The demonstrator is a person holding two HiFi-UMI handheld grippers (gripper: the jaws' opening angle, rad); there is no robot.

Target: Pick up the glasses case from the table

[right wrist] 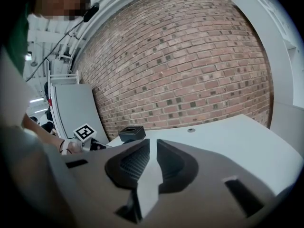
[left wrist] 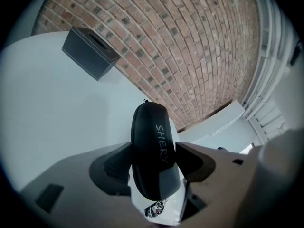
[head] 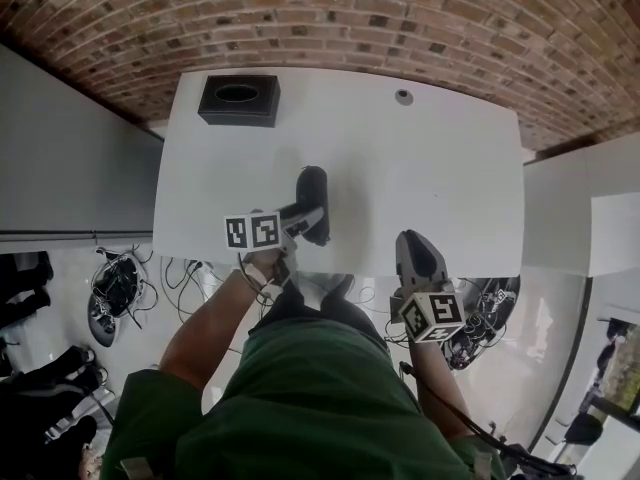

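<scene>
I see the left gripper [head: 300, 216] over the white table's [head: 450, 168] near edge, forearm reaching in from below, nose tipped slightly down. Its jaws are clenched on the black glasses case [left wrist: 151, 141], gripping the near half, with the far end sticking out ahead. The right gripper [head: 417, 240] is at the same edge, jaws a narrow slit with nothing between.

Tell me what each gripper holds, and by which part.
Left gripper: the black glasses case, its fingers pressing the two long sides near the case's nearer end. Right gripper: nothing, only a narrow empty gap.
</scene>
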